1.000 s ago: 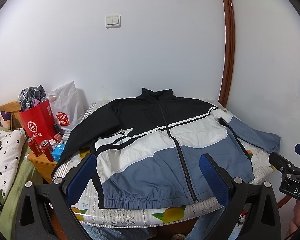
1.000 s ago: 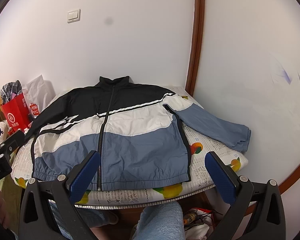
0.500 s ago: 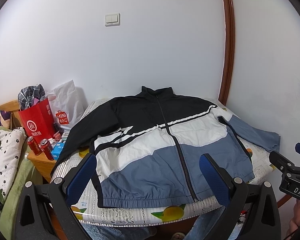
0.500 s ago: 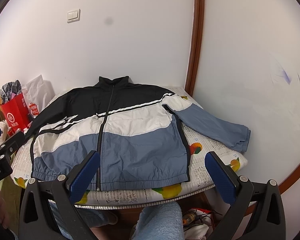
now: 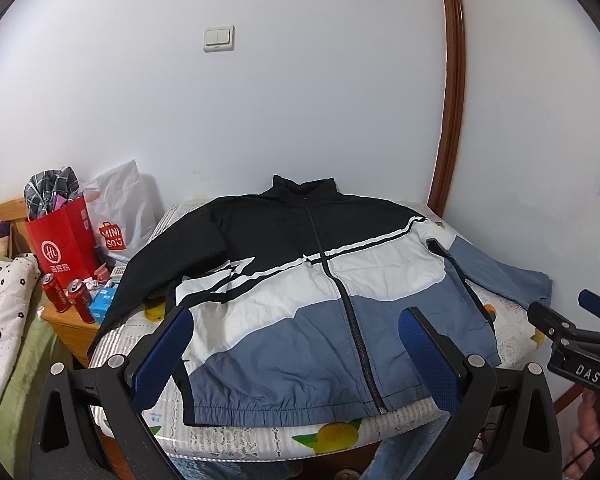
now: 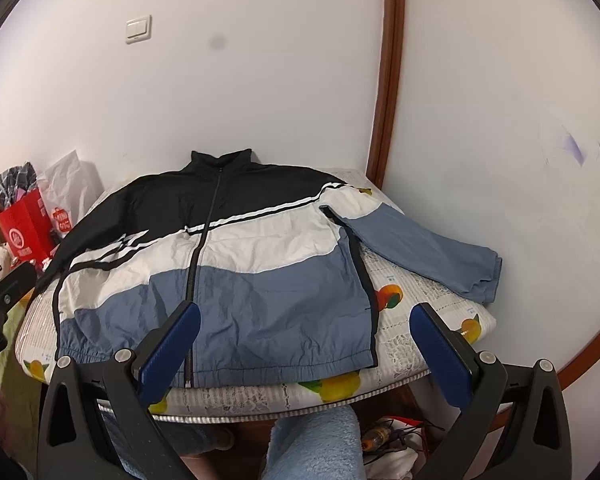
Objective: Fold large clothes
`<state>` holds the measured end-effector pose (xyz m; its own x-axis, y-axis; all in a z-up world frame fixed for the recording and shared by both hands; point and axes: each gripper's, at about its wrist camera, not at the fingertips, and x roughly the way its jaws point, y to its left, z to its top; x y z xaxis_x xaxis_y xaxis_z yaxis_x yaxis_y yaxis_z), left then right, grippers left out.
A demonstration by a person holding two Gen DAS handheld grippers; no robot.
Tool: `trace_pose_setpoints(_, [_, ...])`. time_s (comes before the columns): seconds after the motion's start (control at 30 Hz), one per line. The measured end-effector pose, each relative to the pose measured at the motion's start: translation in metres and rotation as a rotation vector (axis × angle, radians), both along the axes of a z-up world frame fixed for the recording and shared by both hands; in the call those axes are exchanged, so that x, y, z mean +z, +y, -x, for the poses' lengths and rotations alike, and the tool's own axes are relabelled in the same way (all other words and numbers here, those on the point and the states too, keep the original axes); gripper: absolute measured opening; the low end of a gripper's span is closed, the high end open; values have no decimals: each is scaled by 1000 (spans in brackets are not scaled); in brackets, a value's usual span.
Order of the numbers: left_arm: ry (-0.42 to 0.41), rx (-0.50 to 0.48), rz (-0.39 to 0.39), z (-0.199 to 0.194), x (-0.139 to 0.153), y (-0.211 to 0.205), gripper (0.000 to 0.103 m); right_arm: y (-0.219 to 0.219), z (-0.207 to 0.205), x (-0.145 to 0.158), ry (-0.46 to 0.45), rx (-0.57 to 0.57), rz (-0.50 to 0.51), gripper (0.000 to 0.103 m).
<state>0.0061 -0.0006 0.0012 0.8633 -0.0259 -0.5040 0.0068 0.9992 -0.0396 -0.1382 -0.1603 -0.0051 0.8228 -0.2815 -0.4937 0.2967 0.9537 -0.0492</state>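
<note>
We see the jacket (image 5: 320,304) spread flat and zipped on the round table (image 5: 260,436), front side up, its collar toward the wall and its elastic hem along the table's near edge. The table wears a white cloth printed with fruit. One blue sleeve (image 6: 424,248) lies stretched across the table toward the wall past the wooden door frame (image 6: 390,64); the black sleeve (image 5: 148,264) runs off the opposite side of the table, toward the red shopping bag (image 5: 64,240) and the two red cans (image 5: 70,296) on the wooden stand beside the table.

We hold the left gripper (image 5: 296,352) in front of the table with its fingers spread wide and nothing between them; the jacket's hem lies beyond and between the blue pads (image 5: 164,356), untouched. The right gripper (image 6: 306,344) is likewise wide apart and bare, hovering before the table's near edge, with the hem's zipper end just past its left pad (image 6: 172,344). Neither gripper touches the fabric.
</note>
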Motion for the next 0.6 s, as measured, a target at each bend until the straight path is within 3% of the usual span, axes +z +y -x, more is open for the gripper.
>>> trace_pose_setpoints(0.33, [47,44,19,-30,1,23,103,-9,-35,12,8,30,-1,103])
trace_pose_setpoints(0.6, [153,80,21,-67,-21,56,103,-13,-80,0,49,43,43,103])
